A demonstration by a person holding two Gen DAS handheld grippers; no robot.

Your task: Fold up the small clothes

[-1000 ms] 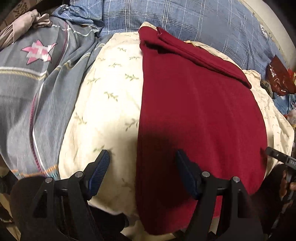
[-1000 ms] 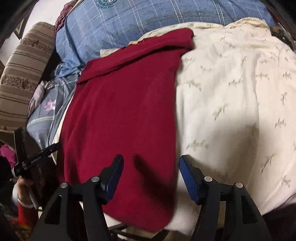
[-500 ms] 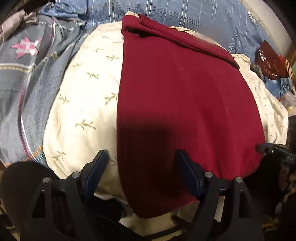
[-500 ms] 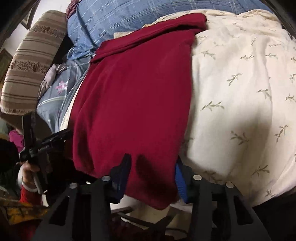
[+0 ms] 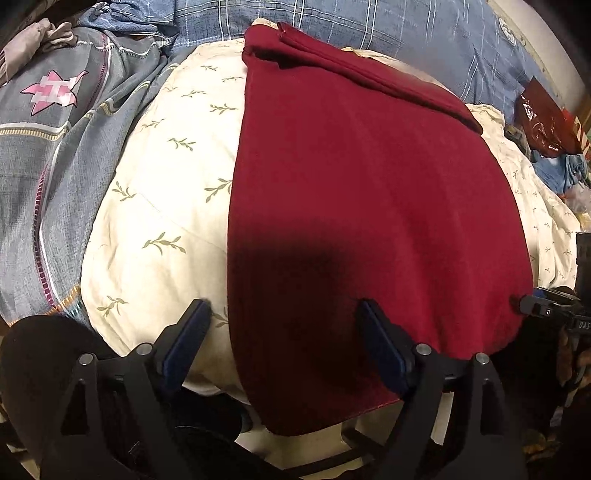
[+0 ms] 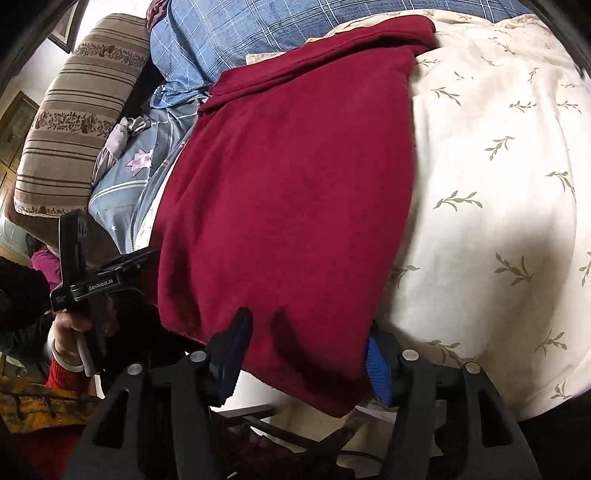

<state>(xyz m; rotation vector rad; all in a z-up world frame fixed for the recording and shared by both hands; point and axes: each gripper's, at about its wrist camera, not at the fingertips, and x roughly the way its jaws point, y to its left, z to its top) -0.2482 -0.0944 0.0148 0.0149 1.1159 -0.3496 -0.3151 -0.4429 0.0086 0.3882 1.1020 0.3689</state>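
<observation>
A dark red garment (image 5: 369,199) lies flat on a cream leaf-print pillow (image 5: 162,192), its far end folded over and its near hem hanging over the pillow's front edge. It also shows in the right wrist view (image 6: 291,206). My left gripper (image 5: 282,343) is open, its jaws straddling the garment's near left corner. My right gripper (image 6: 306,354) is open, its jaws on either side of the garment's near right corner; the right pad (image 6: 376,363) is partly hidden behind the cloth.
A grey-blue quilt with a pink star (image 5: 51,122) lies left of the pillow. A blue plaid pillow (image 5: 369,22) sits behind. A striped brown cushion (image 6: 81,107) stands at far left. A red bag and clutter (image 5: 546,125) are at right.
Both grippers have pulled back to the garment's near hem. The right gripper's jaws have narrowed around the right corner. The left gripper stays wide open.
</observation>
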